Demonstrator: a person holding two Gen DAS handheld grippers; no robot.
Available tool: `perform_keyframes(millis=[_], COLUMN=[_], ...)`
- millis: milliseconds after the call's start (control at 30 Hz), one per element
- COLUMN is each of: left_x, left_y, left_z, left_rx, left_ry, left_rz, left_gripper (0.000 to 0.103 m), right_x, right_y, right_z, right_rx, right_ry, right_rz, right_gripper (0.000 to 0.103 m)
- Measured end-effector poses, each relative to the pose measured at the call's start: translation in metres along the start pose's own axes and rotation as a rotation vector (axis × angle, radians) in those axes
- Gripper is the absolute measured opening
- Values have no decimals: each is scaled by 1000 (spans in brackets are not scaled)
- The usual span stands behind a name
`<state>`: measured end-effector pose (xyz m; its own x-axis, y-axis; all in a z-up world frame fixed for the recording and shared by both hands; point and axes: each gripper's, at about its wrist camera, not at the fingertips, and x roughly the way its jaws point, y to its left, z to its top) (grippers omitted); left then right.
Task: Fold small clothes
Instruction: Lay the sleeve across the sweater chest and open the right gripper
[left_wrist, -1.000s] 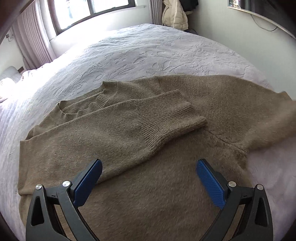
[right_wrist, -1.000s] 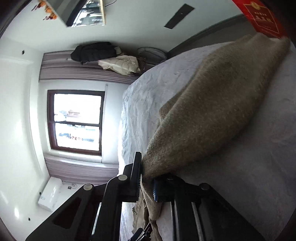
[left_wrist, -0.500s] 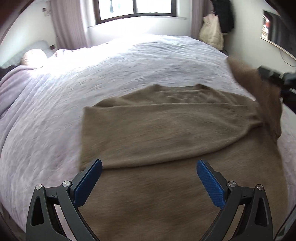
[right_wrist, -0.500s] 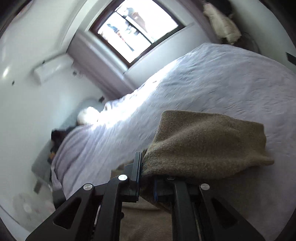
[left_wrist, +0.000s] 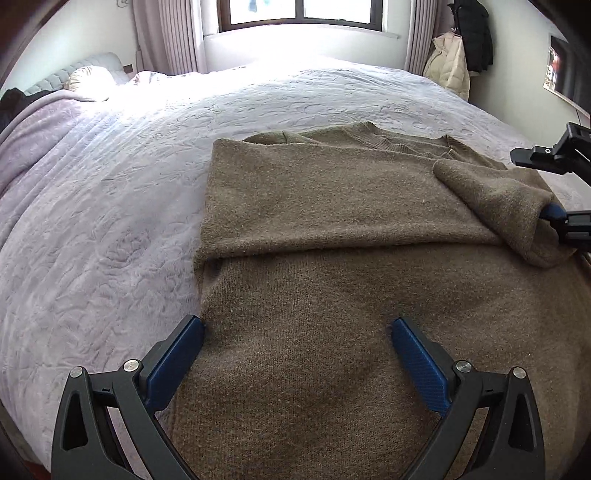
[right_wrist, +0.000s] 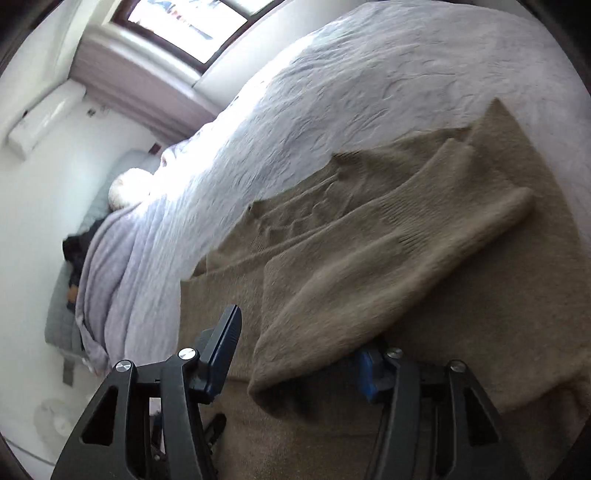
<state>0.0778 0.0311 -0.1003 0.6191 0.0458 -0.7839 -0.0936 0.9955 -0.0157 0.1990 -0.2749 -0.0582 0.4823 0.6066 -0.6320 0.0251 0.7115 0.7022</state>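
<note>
A brown knit sweater (left_wrist: 332, 288) lies flat on the bed, its left sleeve folded across the chest. My left gripper (left_wrist: 295, 354) is open and empty, just above the sweater's lower body. My right gripper (right_wrist: 299, 350) is open at the sweater's right side; it also shows at the right edge of the left wrist view (left_wrist: 554, 184). The right sleeve (right_wrist: 369, 258) lies folded inward over the body, its end draped between the open jaws and over one blue pad (right_wrist: 365, 369). The ribbed cuff (right_wrist: 472, 206) rests near the collar (right_wrist: 314, 206).
The bed has a pale lilac quilted cover (left_wrist: 110, 206), with pillows (left_wrist: 88, 79) at the head. A window (left_wrist: 299, 14) and curtains are behind. Coats (left_wrist: 450, 62) hang at the far right wall.
My right gripper carried the right sleeve over the sweater's body, laid it down and opened. The left wrist view swung to the sweater's lower left; the left gripper stayed open.
</note>
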Motion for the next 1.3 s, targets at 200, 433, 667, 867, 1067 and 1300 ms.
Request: perform_keyframes(millis=[200,433,667,867,1067,1300], left_x=[-4,-7,-7,-7,-12,-19], left_y=[3,6,9,11,28,76], left_z=[-5,-8,-10,-12,-6,51], left_rx=[-16,-28,-44,-48,-86,-111], left_ry=[-20,-36,-51,-53,-14,-27], left_rz=[-33,-47,-66,-71,-131,-168], left_gripper=[102,102,102,102,102,102], right_x=[9,60,139,69,-23,-92], right_y=[3,148,166,139,49,-3], right_z=[17,-26,-82,-58,-41,-2], right_rx=[124,-527,-666,-550,-245,-155], right_ry=[-67,125,395,250,116,-83], right_rz=[76,93,-27,-34,-51,-176], right_gripper=[6,10,67,67,67,67])
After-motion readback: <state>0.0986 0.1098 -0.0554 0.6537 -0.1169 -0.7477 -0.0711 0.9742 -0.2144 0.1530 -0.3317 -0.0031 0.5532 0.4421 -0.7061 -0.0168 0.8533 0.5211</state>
